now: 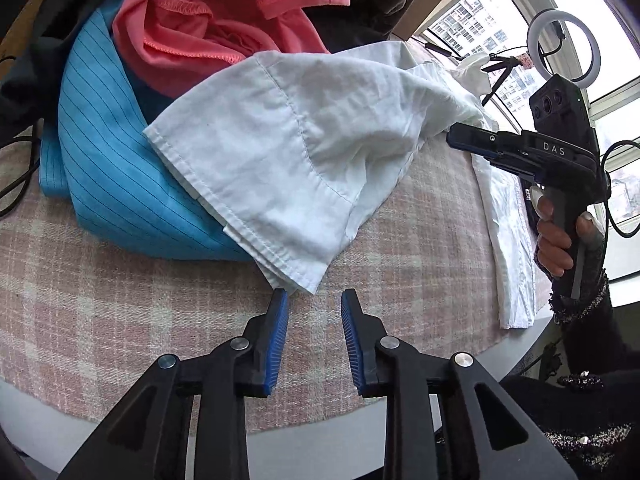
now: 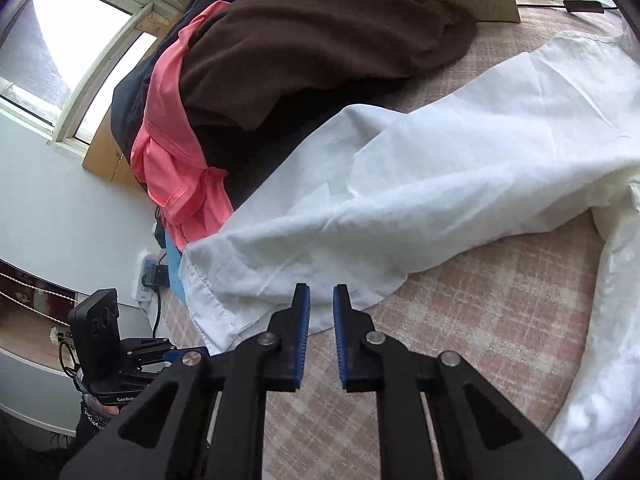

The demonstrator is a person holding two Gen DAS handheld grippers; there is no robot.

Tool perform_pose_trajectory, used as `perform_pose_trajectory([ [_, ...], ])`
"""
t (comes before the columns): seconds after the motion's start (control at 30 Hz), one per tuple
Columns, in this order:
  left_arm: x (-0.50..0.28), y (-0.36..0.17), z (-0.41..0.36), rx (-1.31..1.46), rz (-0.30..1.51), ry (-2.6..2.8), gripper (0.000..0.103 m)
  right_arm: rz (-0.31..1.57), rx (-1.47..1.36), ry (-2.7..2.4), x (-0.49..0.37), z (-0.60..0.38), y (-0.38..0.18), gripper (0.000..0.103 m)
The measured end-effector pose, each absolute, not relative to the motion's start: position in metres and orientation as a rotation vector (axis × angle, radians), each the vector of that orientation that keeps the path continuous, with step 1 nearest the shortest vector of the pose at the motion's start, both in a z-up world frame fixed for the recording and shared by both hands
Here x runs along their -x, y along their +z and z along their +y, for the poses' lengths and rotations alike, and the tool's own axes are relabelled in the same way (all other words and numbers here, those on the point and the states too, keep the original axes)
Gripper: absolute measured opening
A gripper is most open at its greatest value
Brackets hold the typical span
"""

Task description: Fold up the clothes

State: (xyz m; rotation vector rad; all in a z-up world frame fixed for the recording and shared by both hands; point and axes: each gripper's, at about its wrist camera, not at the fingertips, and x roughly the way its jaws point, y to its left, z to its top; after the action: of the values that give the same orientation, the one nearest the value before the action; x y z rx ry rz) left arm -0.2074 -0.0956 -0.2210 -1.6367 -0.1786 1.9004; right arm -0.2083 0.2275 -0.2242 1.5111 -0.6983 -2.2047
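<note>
A white shirt (image 1: 280,140) lies crumpled across the pink plaid tablecloth (image 1: 120,300), one sleeve spread toward me. My left gripper (image 1: 314,300) stands open just short of the sleeve's hemmed corner, which nearly touches its left fingertip; nothing is between the pads. At the right of the left wrist view, my right gripper (image 1: 454,136) noses into the shirt's bunched middle, held by a hand (image 1: 556,240). In the right wrist view that gripper (image 2: 321,294) is open, its tips over the edge of the white shirt (image 2: 440,184), with no fold pinched between the blue pads.
Behind the shirt is a heap of clothes: a blue striped garment (image 1: 112,160), a coral pink one (image 1: 208,20) and a brown one (image 2: 320,40). A ring light (image 1: 564,48) stands by the window. The table's rounded grey edge (image 1: 320,432) runs close below my left gripper.
</note>
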Motion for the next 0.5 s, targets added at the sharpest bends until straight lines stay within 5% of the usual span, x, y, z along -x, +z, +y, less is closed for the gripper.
perform_pose_trajectory([
  [0.07,0.213,-0.226,-0.097,1.643,-0.201,1.912,0.016,-0.690,-1.523,-2.209,0.211,0.226,-0.231,0.044],
  [0.13,0.216,-0.226,-0.098,1.626,-0.236,1.919,0.002,-0.684,-1.525,-2.228,0.216,0.226,-0.235,0.045],
  [0.3,0.214,-0.194,-0.112,1.514,-0.334,1.897,0.001,-0.798,-1.497,-2.185,0.232,0.231,-0.245,0.045],
  [0.33,0.213,-0.186,-0.116,1.496,-0.350,1.887,0.001,-0.803,-1.491,-2.182,0.232,0.233,-0.244,0.043],
  [0.4,0.210,-0.169,-0.126,1.462,-0.380,1.877,0.001,-0.809,-1.477,-2.179,0.231,0.236,-0.239,0.019],
  [0.5,0.206,-0.162,-0.138,1.464,-0.343,1.883,0.001,-0.737,-1.515,-2.208,0.229,0.239,-0.231,0.019],
])
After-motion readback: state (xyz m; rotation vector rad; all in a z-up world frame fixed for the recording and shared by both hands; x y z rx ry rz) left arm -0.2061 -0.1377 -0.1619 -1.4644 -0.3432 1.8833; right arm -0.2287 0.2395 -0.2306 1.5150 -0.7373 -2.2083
